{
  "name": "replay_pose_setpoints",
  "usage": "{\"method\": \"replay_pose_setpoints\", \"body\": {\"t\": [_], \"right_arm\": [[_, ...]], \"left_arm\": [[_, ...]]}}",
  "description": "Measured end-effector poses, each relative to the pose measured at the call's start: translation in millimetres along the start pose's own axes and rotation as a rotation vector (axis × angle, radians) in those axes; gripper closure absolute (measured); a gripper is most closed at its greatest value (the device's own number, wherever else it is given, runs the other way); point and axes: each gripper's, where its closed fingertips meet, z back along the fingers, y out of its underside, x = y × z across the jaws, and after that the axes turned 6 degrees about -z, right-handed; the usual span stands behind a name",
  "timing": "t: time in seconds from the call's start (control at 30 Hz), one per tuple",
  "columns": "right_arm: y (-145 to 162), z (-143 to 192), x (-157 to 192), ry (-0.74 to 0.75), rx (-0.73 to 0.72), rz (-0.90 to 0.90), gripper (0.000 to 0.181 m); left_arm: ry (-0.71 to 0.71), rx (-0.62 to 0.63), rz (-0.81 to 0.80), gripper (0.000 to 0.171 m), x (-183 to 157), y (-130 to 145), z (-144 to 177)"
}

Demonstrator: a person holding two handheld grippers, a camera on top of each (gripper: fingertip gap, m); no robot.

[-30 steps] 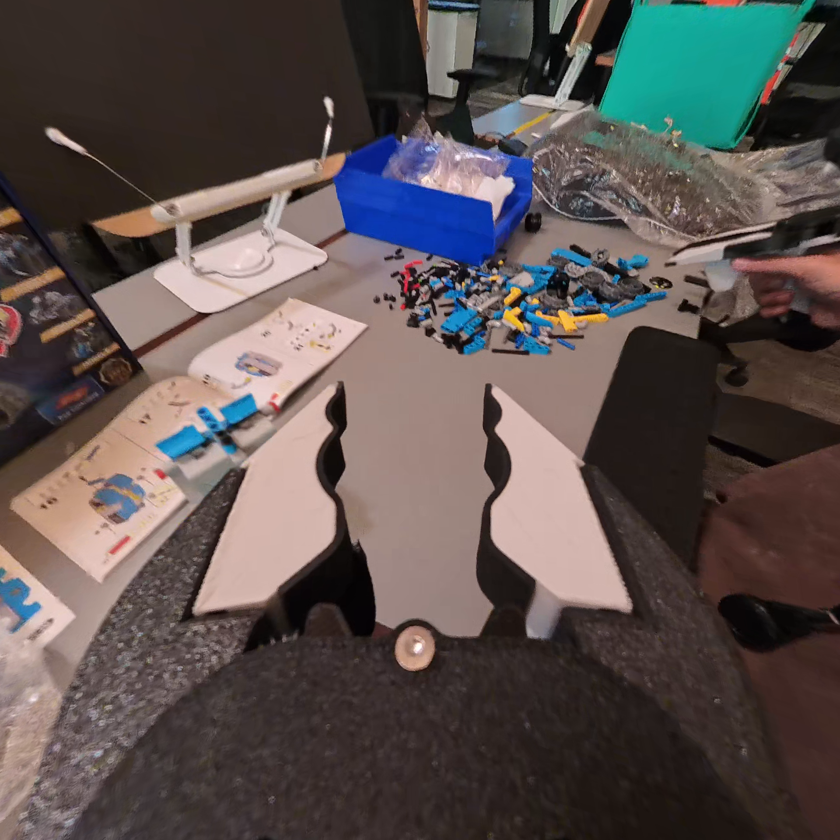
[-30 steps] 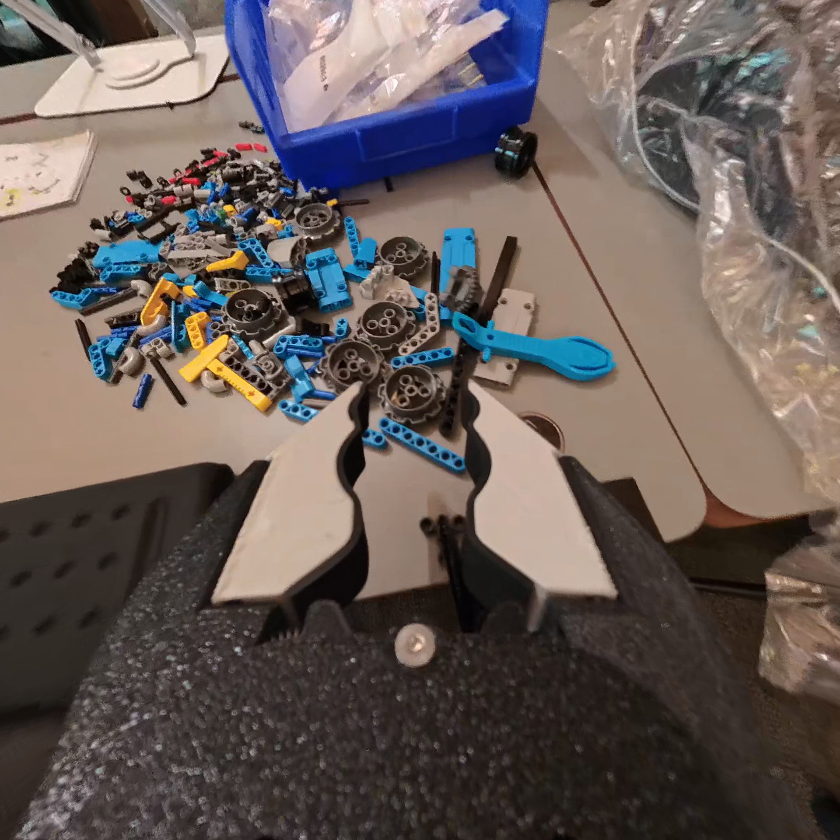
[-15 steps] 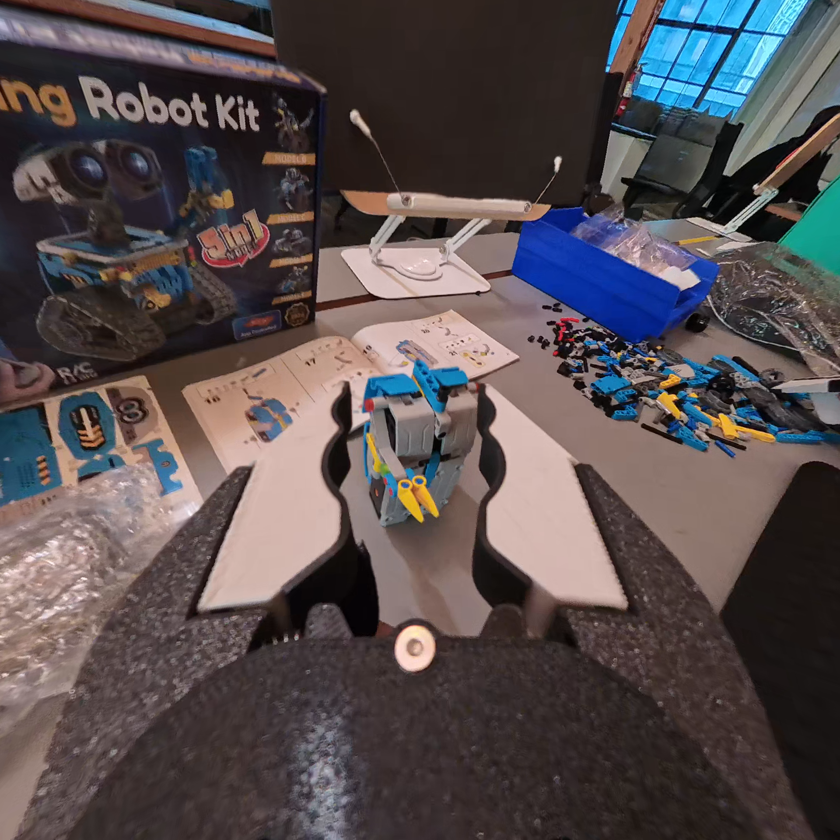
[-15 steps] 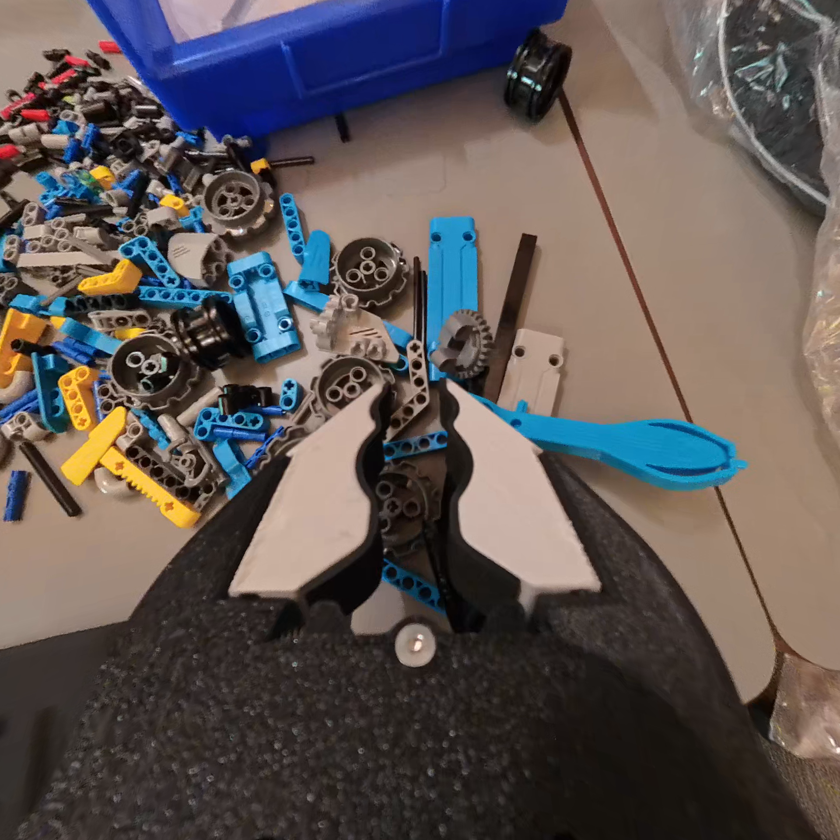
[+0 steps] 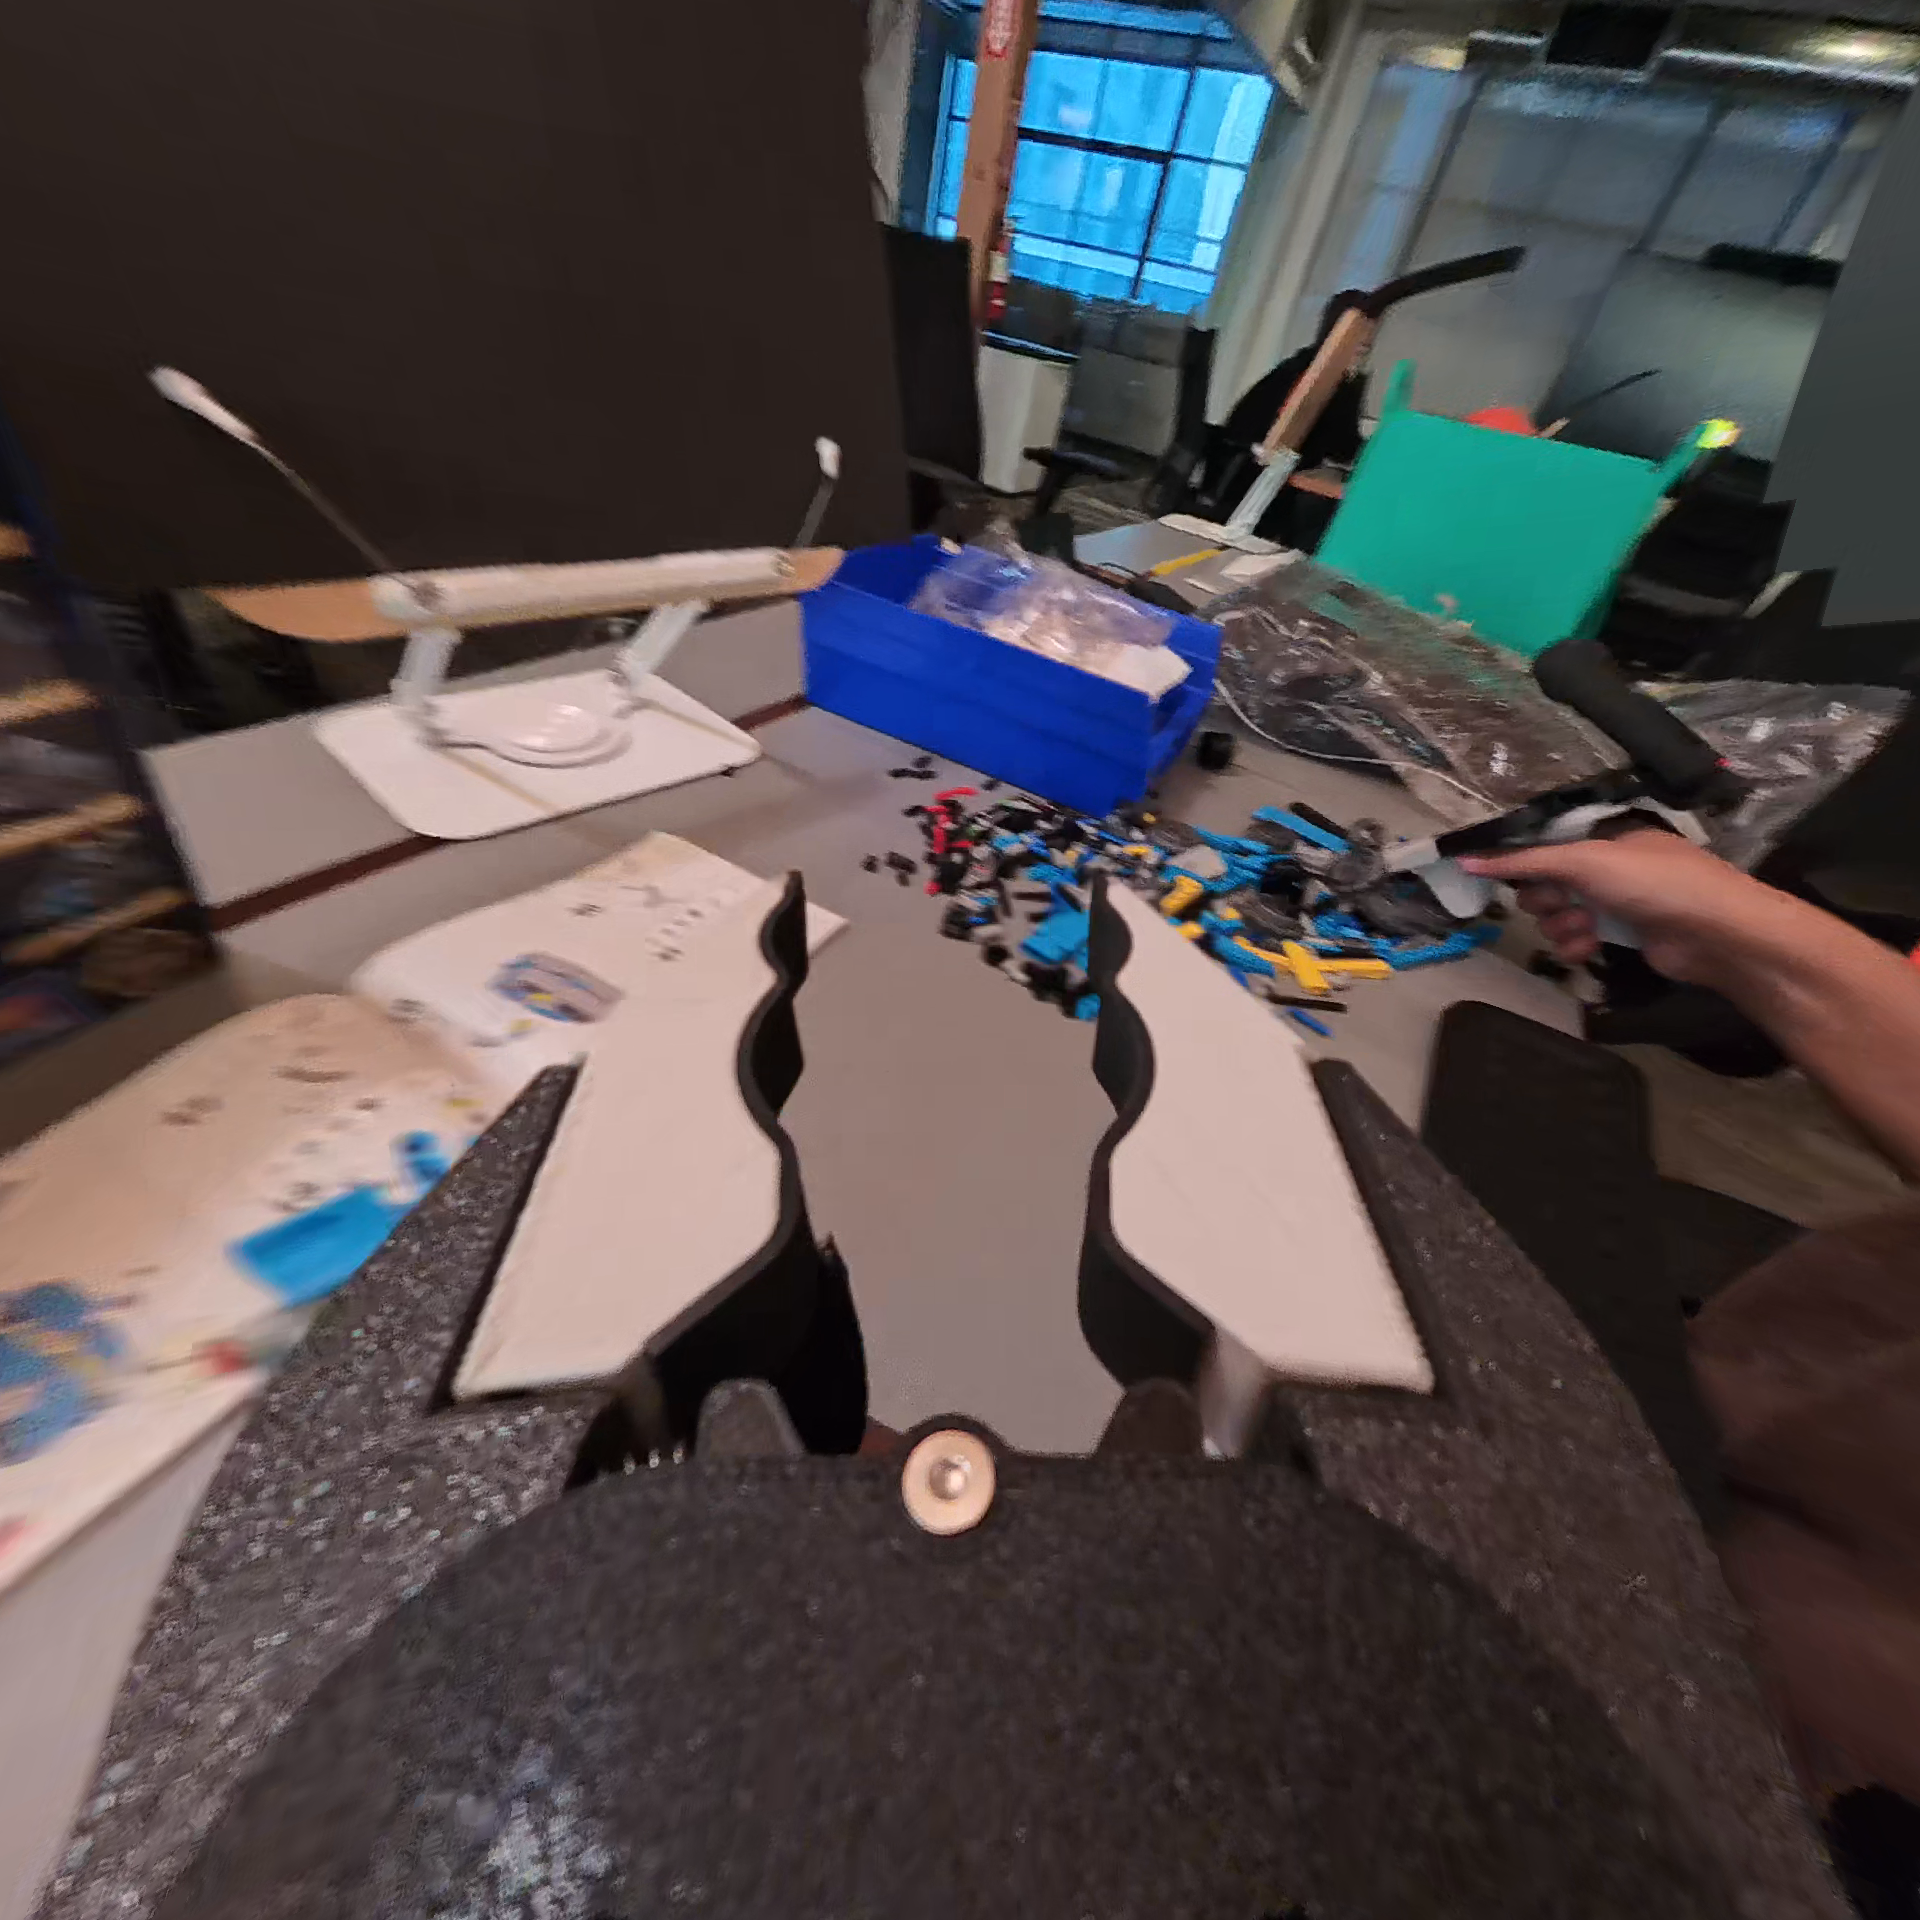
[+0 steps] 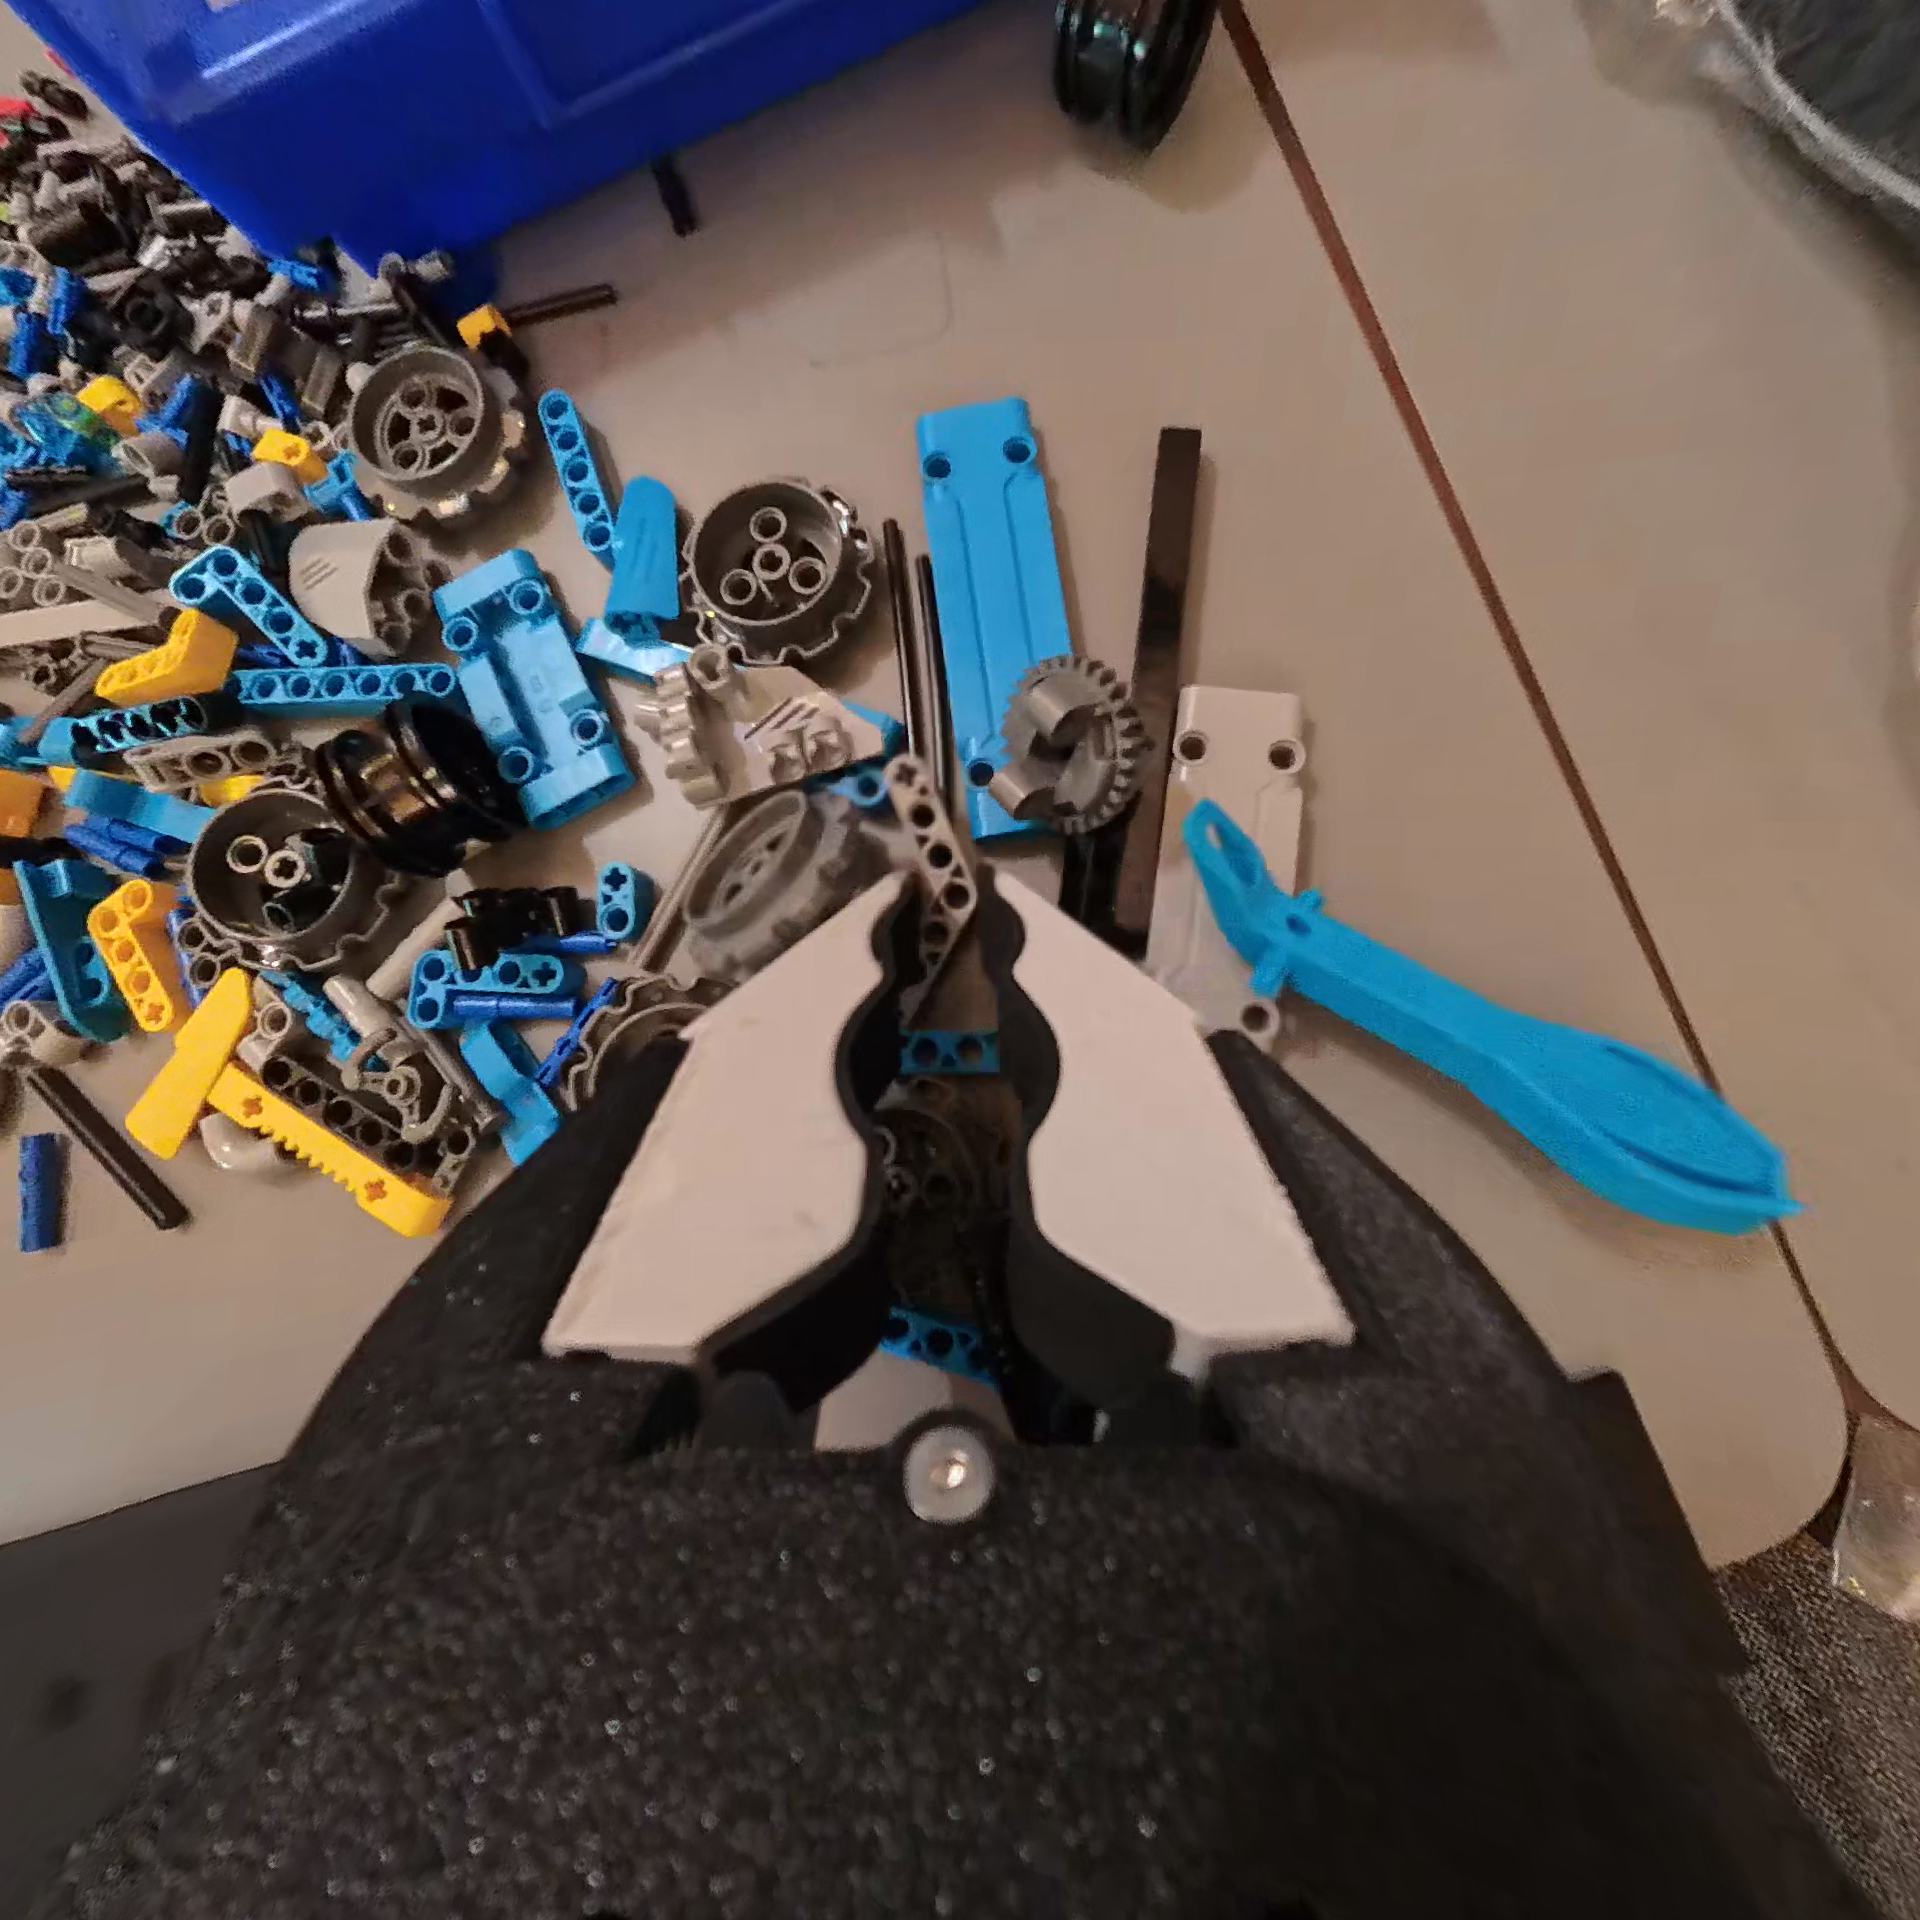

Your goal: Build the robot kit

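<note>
Left tongs: spread wide, holding nothing. They hang over bare table, with room to the sides.
Booklet: lies open and flat just left of the left tongs, so its pages can be seen.
Pile: loose toy parts, ahead and right of the left tongs, spread out flat so each part shows.
Right tongs: nearly pressed together, pinching a grey beam. The tips sit low at the near edge of the pile.
Grey beam: thin, pale grey, with a row of round holes. It sticks out past the tips, tilted up and a bit left. Its low end is hidden between the jaws.
Grey wheel: touches the beam, just left of the tips.
Gear: small and toothed, just ahead and right of the tips.
Blue tool: long and flat, right of the right tongs.
Bin: blue, far ahead, behind the pile.
Hand: seen from the left tongs, far right, holding the right tongs.
</note>
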Motion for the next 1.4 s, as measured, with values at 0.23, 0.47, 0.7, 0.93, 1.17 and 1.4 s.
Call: {"method": "replay_pose_setpoints", "body": {"t": [0.23, 0.47, 0.7, 0.93, 1.17, 1.4], "right_arm": [[-42, 46, 12, 0.133, -0.211, 0.090, 0.172], [-8, 52, 259, -0.322, -0.093, 0.521, 0.171], [82, 13, 413, -0.625, 0.119, 0.624, 0.171], [112, -5, 433, -0.606, 0.176, 0.744, 0.171], [59, -7, 389, -0.559, 0.050, 0.593, 0.153], [-24, -55, 289, -0.331, -0.074, 0.452, 0.158]], "left_arm": [[0.044, 0.004, -0.041, 0.120, -31, 58, -16], [0.111, 0.055, -0.097, 0.120, -34, 93, -23], [0.138, -0.141, -0.151, 0.122, -29, 70, -2], [0.129, -0.114, -0.149, 0.122, -24, 74, -4], [0.135, -0.086, -0.060, 0.122, -14, 77, -8], [0.139, -0.083, -0.063, 0.122, -15, 77, -8]]}}
